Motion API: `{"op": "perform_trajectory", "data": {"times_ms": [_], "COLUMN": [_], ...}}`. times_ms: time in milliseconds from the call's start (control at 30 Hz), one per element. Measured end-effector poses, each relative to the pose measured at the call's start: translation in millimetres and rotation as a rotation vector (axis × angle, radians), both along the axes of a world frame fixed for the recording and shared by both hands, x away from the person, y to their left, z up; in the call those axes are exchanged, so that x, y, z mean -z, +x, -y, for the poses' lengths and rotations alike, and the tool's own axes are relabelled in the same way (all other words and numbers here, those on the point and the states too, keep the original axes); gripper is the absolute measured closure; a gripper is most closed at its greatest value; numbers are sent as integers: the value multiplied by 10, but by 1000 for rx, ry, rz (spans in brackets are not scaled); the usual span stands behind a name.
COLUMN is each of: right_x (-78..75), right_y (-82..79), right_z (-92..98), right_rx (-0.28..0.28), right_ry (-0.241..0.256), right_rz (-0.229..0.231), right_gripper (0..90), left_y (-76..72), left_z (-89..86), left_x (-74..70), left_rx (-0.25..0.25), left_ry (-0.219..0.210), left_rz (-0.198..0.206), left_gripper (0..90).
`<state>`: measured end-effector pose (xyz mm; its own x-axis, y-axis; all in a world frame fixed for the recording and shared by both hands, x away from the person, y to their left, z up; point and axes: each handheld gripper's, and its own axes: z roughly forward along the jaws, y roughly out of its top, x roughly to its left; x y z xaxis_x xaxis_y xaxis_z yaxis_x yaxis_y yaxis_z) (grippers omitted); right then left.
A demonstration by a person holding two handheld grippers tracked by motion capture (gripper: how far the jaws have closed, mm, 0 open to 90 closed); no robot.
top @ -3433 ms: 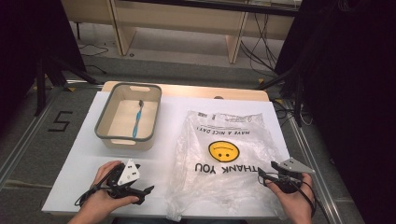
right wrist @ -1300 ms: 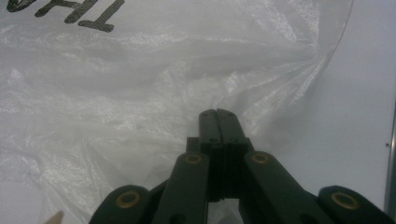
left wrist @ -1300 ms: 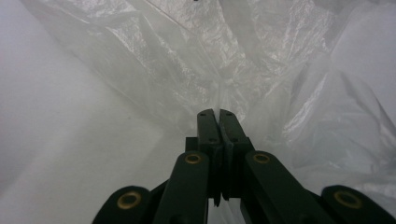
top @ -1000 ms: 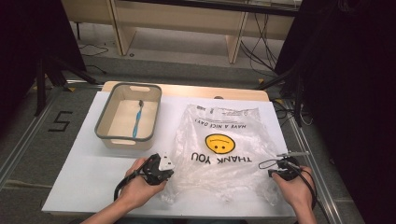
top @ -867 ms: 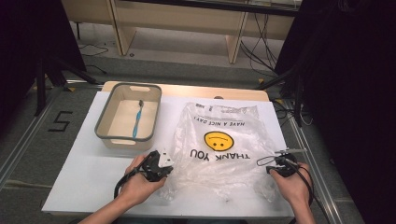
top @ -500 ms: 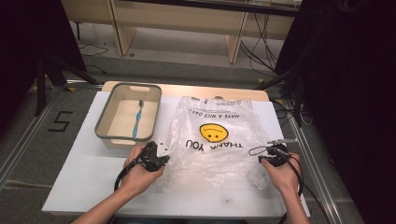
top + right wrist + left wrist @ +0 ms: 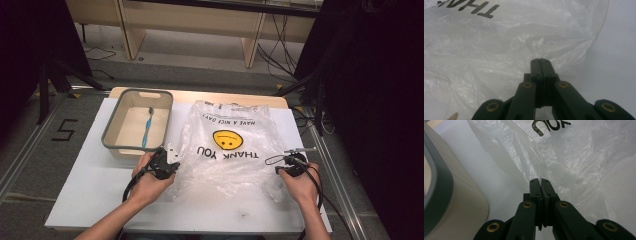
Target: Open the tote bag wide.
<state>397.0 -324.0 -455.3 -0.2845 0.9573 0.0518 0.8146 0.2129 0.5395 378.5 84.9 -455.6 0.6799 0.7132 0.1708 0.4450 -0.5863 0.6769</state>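
Observation:
A clear plastic bag (image 7: 230,145) with a yellow smiley and "THANK YOU" print lies crumpled on the white table (image 7: 95,195). My left gripper (image 7: 175,162) is at the bag's left near edge. In the left gripper view its jaws (image 7: 540,181) are pressed together on a fold of the bag (image 7: 529,157). My right gripper (image 7: 281,169) is at the bag's right near corner. The right gripper view shows it (image 7: 540,60) shut on gathered film of the bag (image 7: 499,37), which puckers toward the tips.
A grey-rimmed beige basin (image 7: 111,134) with a blue toothbrush (image 7: 146,127) inside stands at the back left, close beside my left gripper; its wall (image 7: 439,195) is at the left in the left gripper view. Cables trail from both grippers.
Both grippers closed on the bag's near corners and moved away from the person. The bag's near part has slid and bunched toward the far side.

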Motion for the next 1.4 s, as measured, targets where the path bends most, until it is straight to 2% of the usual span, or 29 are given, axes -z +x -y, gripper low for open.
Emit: {"op": "perform_trajectory", "data": {"times_ms": [167, 267, 367, 400, 433, 467, 500, 633, 800, 900, 933, 967, 1033, 1100, 1167, 1200, 1300, 1333, 1367, 1400], "right_x": [19, -12, -60, -60, -80, -80, -74, -53, -64, -75, -77, -75, -69, -55, -48, -38, -8, -8, -4, -4], "right_y": [-39, -126, -255, -255, -360, -360, -450, -559, -639, -688, -694, -697, -701, -702, -701, -699, -690, -690, -684, -684], "right_z": [-22, -23, -39, -39, -51, -51, -55, -39, -67, -121, -135, -147, -176, -215, -227, -244, -315, -315, -331, -331], "right_rx": [-18, -32, -54, -54, -71, -71, -80, -90, -118, -147, -152, -163, -178, -193, -203, -211, -236, -236, -238, -238], "right_ry": [-3, 0, 3, 3, 13, 13, 26, 22, 32, 43, 41, 41, 42, 48, 53, 54, 49, 49, 56, 56], "right_rz": [-28, -65, -82, -82, -100, -100, -110, -121, -131, -137, -140, -143, -151, -157, -161, -167, -172, -172, -170, -170], "right_gripper": [900, 900, 900, 900, 900, 900, 900, 900, 900, 900, 900, 900, 900, 896, 896, 896, 886, 886, 863, 863], "left_y": [0, 6, 28, 35, 43, 51, 71, 107, 222, 355, 355, 427, 458, 524, 557, 571, 585, 581, 578, 574], "left_z": [-5, -15, -9, 4, 20, 39, 89, 179, 328, 446, 446, 483, 496, 507, 510, 512, 514, 515, 512, 508], "left_x": [1, -2, 2, 6, 7, 6, -3, -27, -61, -96, -96, -117, -131, -147, -150, -150, -151, -154, -160, -167], "left_rx": [-2, -5, -12, -13, -12, -14, -11, -15, -18, -31, -31, -46, -52, -77, -90, -94, -99, -101, -103, -102], "left_ry": [7, 11, 14, 10, 11, 15, 32, 29, 50, 47, 47, 33, 38, 19, 23, 21, 30, 25, 24, 27], "left_rz": [9, 13, 23, 28, 30, 35, 51, 64, 96, 106, 106, 109, 115, 122, 137, 139, 168, 173, 187, 196], "left_gripper": [890, 889, 888, 888, 888, 888, 888, 889, 889, 889, 889, 889, 887, 885, 883, 875, 762, 762, 646, 646]}}
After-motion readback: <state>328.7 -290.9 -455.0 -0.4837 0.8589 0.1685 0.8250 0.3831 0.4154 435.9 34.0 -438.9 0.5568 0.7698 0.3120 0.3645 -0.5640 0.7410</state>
